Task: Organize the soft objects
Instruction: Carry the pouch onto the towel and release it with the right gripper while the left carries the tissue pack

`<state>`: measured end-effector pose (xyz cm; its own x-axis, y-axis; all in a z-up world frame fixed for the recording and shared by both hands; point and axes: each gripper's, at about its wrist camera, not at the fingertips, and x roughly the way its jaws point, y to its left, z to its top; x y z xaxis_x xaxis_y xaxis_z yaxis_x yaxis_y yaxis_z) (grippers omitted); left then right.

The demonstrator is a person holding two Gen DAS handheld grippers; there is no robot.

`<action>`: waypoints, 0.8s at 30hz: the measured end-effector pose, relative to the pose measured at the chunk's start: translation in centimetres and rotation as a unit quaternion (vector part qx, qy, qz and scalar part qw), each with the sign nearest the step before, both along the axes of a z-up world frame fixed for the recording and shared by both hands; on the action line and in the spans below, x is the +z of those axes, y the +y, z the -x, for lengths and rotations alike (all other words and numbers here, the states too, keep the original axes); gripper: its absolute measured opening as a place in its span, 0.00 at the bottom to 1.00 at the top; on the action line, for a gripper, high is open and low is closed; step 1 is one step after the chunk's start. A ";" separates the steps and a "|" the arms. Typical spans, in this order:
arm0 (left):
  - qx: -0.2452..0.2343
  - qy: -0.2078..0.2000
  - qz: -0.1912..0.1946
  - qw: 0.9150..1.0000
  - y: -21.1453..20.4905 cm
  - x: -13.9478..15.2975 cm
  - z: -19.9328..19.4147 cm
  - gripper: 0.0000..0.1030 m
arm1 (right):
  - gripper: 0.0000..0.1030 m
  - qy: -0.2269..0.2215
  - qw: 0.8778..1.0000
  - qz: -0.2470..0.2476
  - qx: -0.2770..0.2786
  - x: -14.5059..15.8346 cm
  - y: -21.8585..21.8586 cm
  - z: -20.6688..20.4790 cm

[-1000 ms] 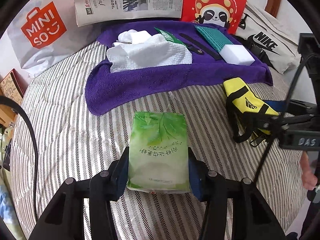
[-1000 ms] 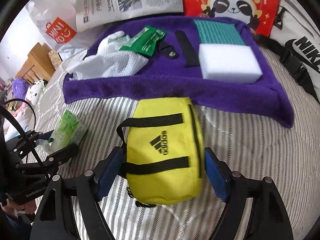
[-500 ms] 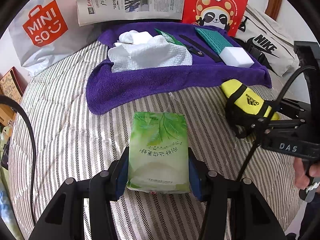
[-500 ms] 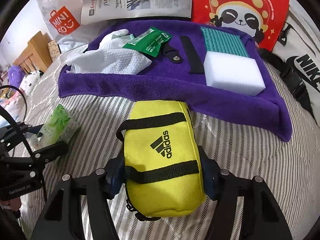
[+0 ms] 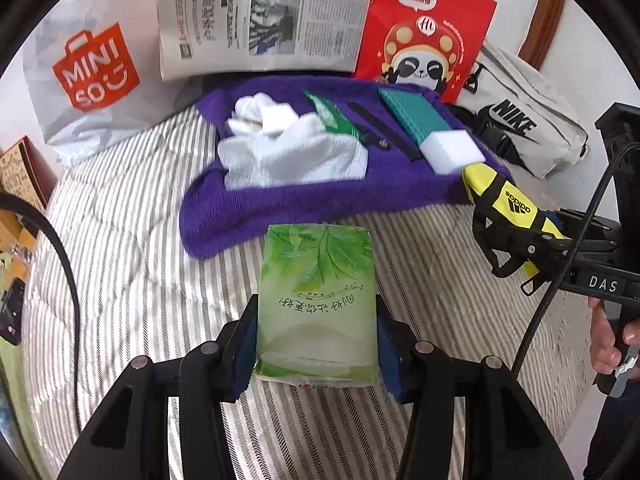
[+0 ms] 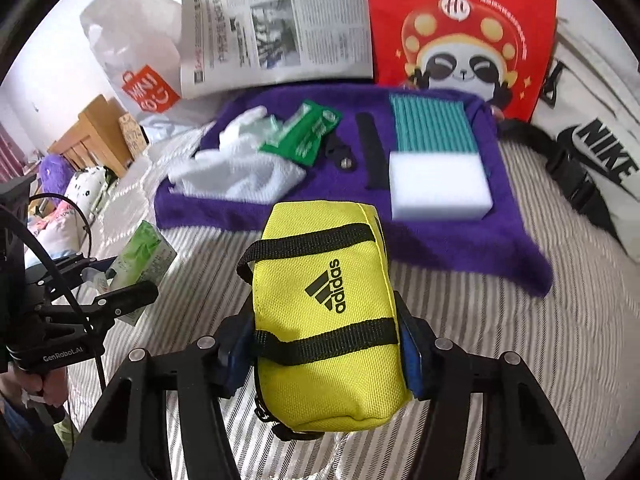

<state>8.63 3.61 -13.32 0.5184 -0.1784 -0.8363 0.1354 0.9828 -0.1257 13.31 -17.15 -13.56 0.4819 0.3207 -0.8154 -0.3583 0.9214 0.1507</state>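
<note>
Holding soft items over a striped bed, one per tongs.
Left view: the left tongs [image 5: 316,344] are closed on a green tissue pack [image 5: 316,300], held above the bed [image 5: 120,240] just before the purple towel [image 5: 280,196]. Right view: the right tongs [image 6: 326,346] are clamped on a yellow pouch [image 6: 328,304], raised near the towel's front edge beside a white sponge [image 6: 438,186].

Two wrist fisheyes, close over the bed, facing the purple towel [image 5: 304,200] (shared)
</note>
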 end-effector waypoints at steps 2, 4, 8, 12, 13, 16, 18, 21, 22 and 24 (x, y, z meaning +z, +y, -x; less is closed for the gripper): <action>0.001 -0.004 0.002 1.000 0.2 0.6 -0.3 0.47 | 0.58 -0.006 1.000 -0.002 0.001 0.8 0.2 -0.9; 0.006 -0.007 0.003 1.000 0.5 1.1 -0.7 0.47 | 0.58 -0.011 1.000 -0.004 0.001 1.4 0.5 -2.1; 0.013 -0.007 0.013 1.000 1.2 1.5 -1.7 0.47 | 0.58 -0.018 1.000 0.002 0.002 2.2 1.5 -4.9; 0.014 -0.008 0.015 1.000 1.6 1.7 -2.6 0.47 | 0.58 -0.013 1.000 0.010 0.003 2.2 2.7 -8.1; 0.012 -0.007 0.018 1.000 1.7 1.8 -2.8 0.47 | 0.58 -0.012 1.000 0.009 0.004 2.1 3.1 -9.0; 0.012 -0.007 0.021 1.000 2.2 1.9 -3.6 0.47 | 0.58 -0.006 1.000 0.024 0.002 1.3 4.0 -10.8; 0.013 -0.007 0.022 1.000 2.5 1.8 -3.9 0.47 | 0.58 0.007 0.999 0.036 0.001 0.2 4.7 -12.2; 0.014 -0.005 0.025 1.000 3.0 1.8 -4.6 0.47 | 0.58 0.027 0.999 0.043 0.002 -1.4 5.6 -13.7; 0.014 -0.005 0.026 1.000 3.2 1.8 -4.8 0.47 | 0.58 0.033 0.998 0.045 0.001 -1.9 5.9 -14.0; 0.014 -0.005 0.029 0.999 3.5 1.8 -5.4 0.47 | 0.58 0.038 0.998 0.049 0.002 -2.6 6.4 -14.4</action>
<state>14.02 7.11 -11.56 0.5318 -0.2119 -0.8199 0.1095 0.9773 -0.1815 27.71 -10.72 -16.16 0.4164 0.2395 -0.8771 -0.3530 0.9316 0.0868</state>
